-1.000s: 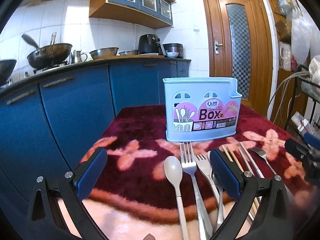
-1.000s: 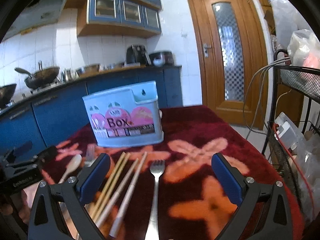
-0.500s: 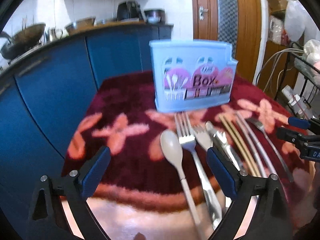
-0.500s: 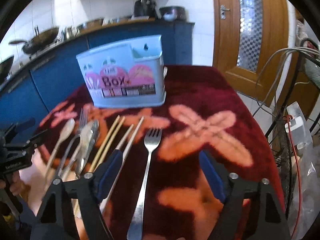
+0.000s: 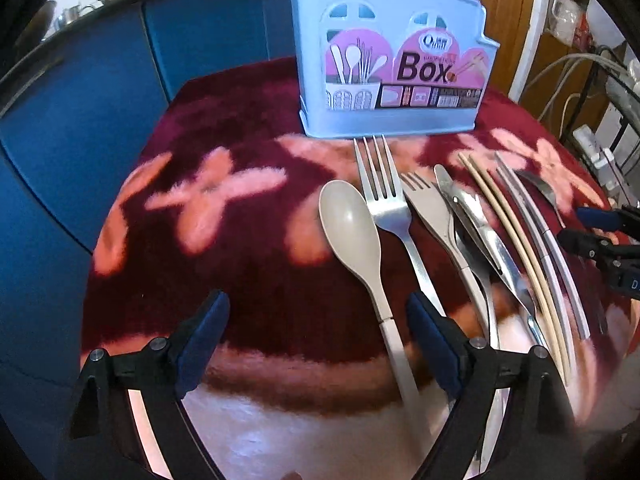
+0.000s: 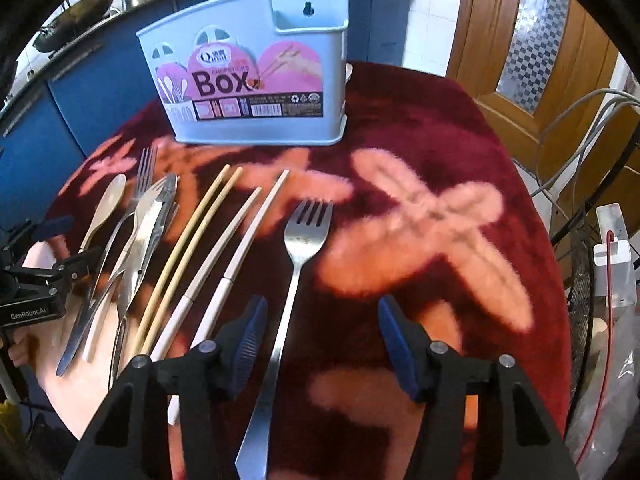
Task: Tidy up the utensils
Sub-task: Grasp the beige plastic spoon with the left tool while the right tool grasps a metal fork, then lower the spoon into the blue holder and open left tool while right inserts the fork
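Right gripper [image 6: 320, 344], jaws wide and empty, hovers over the steel fork [image 6: 298, 280] in front of the utensil box [image 6: 256, 80]. Fork: stiff, light, likely slippery; grasp mid-handle.

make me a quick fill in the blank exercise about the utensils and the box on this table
1. The word printed large on the light blue holder is ____.
2. The steel fork nearest the right hand-held gripper points its tines toward the ____.
3. The beige spoon lies with its bowl facing ____.
4. Both the left hand-held gripper and the right one are ____, holding nothing.

Missing words: Box; holder; up; open
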`<move>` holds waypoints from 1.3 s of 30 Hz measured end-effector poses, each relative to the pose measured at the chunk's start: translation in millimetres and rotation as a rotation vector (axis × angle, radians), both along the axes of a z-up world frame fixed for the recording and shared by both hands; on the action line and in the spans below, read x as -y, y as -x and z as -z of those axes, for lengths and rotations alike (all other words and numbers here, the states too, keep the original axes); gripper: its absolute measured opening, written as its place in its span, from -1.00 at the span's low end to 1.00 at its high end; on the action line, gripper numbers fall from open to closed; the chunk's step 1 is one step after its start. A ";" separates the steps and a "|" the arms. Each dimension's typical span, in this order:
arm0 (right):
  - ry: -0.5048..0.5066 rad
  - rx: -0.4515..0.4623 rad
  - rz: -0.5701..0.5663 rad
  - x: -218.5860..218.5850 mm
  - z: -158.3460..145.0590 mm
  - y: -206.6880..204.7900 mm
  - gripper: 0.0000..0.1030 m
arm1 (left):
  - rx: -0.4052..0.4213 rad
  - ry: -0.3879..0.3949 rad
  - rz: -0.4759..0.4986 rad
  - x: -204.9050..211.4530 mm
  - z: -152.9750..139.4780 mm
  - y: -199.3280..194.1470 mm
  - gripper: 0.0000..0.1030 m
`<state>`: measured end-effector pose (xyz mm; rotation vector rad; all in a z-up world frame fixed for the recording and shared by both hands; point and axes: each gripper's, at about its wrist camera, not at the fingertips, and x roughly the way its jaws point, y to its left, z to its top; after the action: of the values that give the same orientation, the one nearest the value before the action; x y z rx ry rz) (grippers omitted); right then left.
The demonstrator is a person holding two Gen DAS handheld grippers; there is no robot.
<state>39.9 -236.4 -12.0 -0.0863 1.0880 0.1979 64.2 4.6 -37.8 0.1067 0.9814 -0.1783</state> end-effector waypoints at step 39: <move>-0.272 0.271 0.006 0.3 -72.5 14.8 -0.94 | 0.072 0.330 0.067 -16.6 -80.8 -5.6 -0.94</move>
<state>25.2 -236.7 60.5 0.1312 0.7836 0.3181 69.8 21.2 43.1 -0.1554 0.8658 -0.3925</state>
